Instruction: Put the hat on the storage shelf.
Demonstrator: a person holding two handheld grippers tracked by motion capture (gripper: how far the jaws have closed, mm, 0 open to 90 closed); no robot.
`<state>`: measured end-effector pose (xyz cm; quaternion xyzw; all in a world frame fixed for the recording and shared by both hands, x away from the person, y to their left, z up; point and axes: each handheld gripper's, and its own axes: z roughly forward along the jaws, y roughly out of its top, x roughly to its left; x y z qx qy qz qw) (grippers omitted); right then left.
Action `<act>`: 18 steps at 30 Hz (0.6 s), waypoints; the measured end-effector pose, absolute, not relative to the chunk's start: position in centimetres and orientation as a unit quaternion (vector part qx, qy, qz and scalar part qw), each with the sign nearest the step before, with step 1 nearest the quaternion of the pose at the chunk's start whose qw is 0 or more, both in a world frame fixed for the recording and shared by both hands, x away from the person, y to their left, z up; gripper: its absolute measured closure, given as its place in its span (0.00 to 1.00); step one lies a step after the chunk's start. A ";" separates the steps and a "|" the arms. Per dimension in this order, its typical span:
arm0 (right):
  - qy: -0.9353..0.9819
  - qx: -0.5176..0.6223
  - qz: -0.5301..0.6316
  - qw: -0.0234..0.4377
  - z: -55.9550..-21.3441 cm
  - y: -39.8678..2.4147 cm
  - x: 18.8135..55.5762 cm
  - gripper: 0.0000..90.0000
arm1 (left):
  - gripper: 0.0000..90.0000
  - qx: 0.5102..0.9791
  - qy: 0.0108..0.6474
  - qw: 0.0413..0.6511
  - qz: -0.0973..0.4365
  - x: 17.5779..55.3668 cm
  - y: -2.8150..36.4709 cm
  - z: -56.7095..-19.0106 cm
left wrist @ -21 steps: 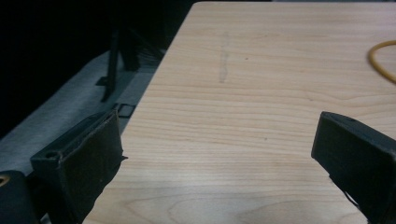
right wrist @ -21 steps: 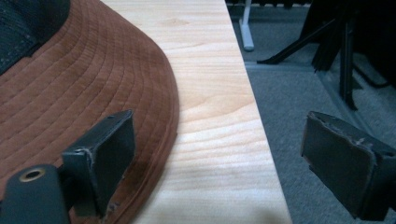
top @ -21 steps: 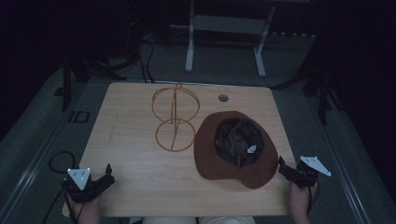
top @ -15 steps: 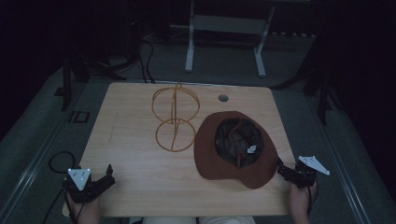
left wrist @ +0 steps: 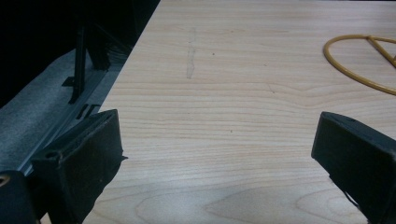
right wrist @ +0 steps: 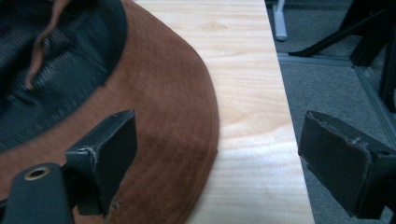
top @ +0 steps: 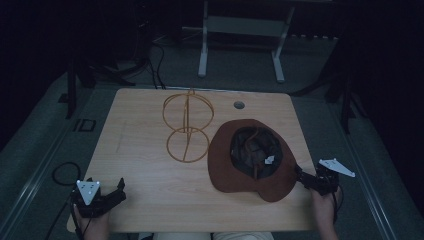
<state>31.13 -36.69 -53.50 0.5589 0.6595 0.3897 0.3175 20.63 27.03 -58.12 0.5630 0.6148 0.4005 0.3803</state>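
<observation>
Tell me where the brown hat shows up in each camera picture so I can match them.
High view: the brown hat lies upside down on the right part of the table, beside the gold wire stand.
Left gripper view: no hat; part of the wire stand's ring at the upper right.
Right gripper view: the hat's brim covers the left half, between the open right gripper's fingers.
Shared landmark: the light wooden table.

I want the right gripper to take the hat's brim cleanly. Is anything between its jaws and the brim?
Nothing visible is. The right gripper is open, and the brown hat has its brim edge already lying between the jaws on the bare table. The wire stand sits apart, beyond the hat.
</observation>
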 end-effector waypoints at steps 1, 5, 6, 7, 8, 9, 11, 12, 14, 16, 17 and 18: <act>0.659 0.558 0.392 0.319 -53.2 -36.6 31.2 0.13 | 0.03 0.564 0.615 0.381 0.399 20.6 27.0 -58.1; 0.662 0.551 0.400 0.315 -51.9 -36.1 31.6 0.12 | 0.03 0.568 0.619 0.369 0.398 20.7 27.0 -58.1; 0.664 0.548 0.399 0.315 -51.6 -35.9 31.8 0.12 | 0.03 0.569 0.617 0.369 0.399 20.6 27.0 -58.1; 0.670 0.546 0.397 0.311 -51.2 -35.7 31.9 0.12 | 0.03 0.568 0.616 0.373 0.400 20.6 26.9 -58.1; 0.675 0.544 0.394 0.307 -50.9 -35.4 32.2 0.12 | 0.03 0.567 0.615 0.370 0.404 20.6 26.9 -58.0; 0.680 0.542 0.389 0.305 -50.6 -35.2 32.4 0.12 | 0.03 0.569 0.611 0.369 0.409 20.6 26.8 -58.0; 0.689 0.536 0.385 0.301 -50.0 -34.7 32.8 0.11 | 0.03 0.568 0.607 0.372 0.413 20.5 26.6 -57.9; 0.690 0.535 0.380 0.306 -49.8 -34.4 33.0 0.11 | 0.03 0.568 0.607 0.372 0.414 20.5 26.6 -57.8; 0.689 0.531 0.383 0.308 -49.2 -33.9 33.3 0.11 | 0.03 0.570 0.605 0.376 0.410 20.5 26.5 -57.8; 0.693 0.523 0.383 0.315 -48.8 -33.3 33.6 0.12 | 0.03 0.572 0.605 0.379 0.405 20.6 26.4 -57.7; 0.701 0.523 0.374 0.310 -48.7 -32.9 33.9 0.16 | 0.03 0.576 0.604 0.378 0.401 20.6 26.4 -57.7; 0.709 0.522 0.371 0.296 -48.6 -32.7 34.2 0.16 | 0.03 0.580 0.607 0.370 0.398 20.6 26.3 -57.6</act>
